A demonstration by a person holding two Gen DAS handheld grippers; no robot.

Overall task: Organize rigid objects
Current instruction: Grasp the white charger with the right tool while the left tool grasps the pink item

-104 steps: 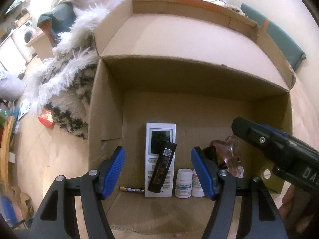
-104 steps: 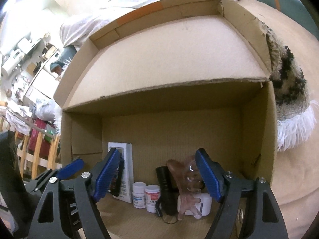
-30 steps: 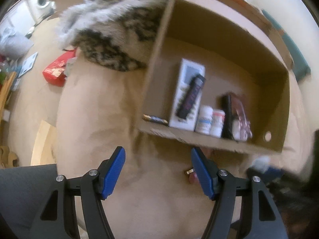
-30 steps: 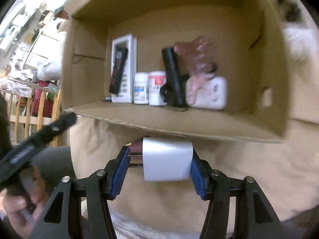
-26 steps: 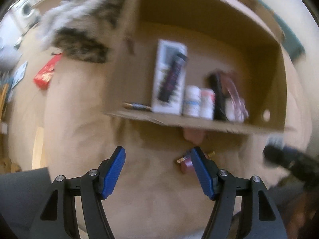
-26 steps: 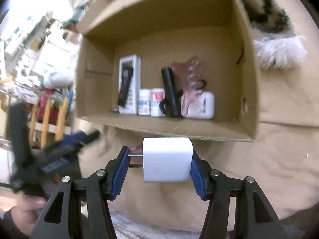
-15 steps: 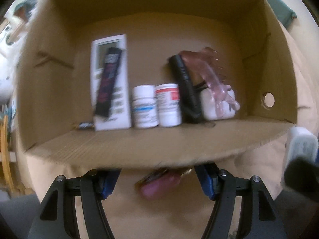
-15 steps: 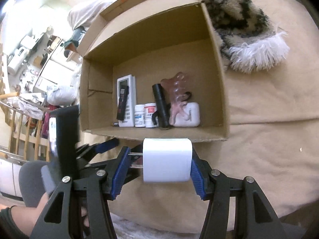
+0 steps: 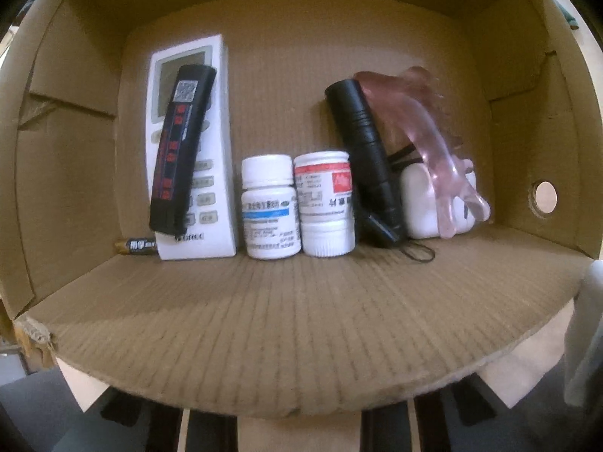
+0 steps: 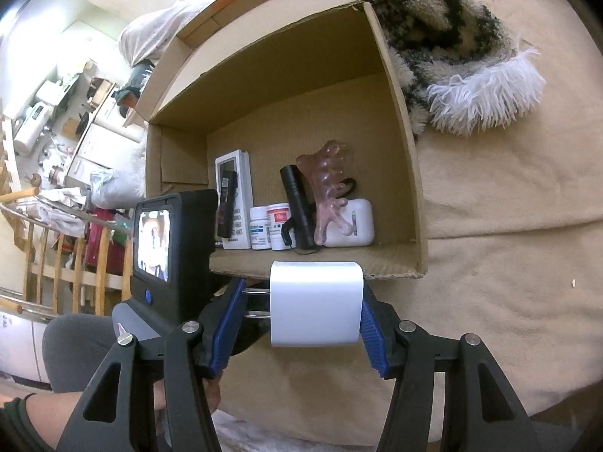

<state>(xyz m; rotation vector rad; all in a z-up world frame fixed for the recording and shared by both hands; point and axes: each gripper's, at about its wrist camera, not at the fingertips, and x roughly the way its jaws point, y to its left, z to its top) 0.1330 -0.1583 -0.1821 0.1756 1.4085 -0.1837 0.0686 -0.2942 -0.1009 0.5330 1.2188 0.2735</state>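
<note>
Cardboard box (image 10: 399, 150): lying on its side on beige blanket (image 10: 508, 263), mouth toward both cameras, at 12 o'clock from right gripper (image 10: 301, 316).
Back row: remote (image 10: 233, 203), two pill bottles (image 10: 269, 229), black torch (image 10: 297, 207), pink comb (image 10: 328, 192), white case (image 10: 350, 226), all propped against rear panel.
Right gripper: clamped on white charger (image 10: 316, 301), prongs against left pad; held just short of box lip.
Left gripper (image 9: 297, 423): closed, tips tucked under box's front flap at 6 o'clock in own view; contents not readable.
Step in hand, judged: charger into box.
Doing it well: clear lip first, aim for bare floor in front of row, set down flat before releasing.
Risk: nudging torch or comb, both leaning and likely to topple.
</note>
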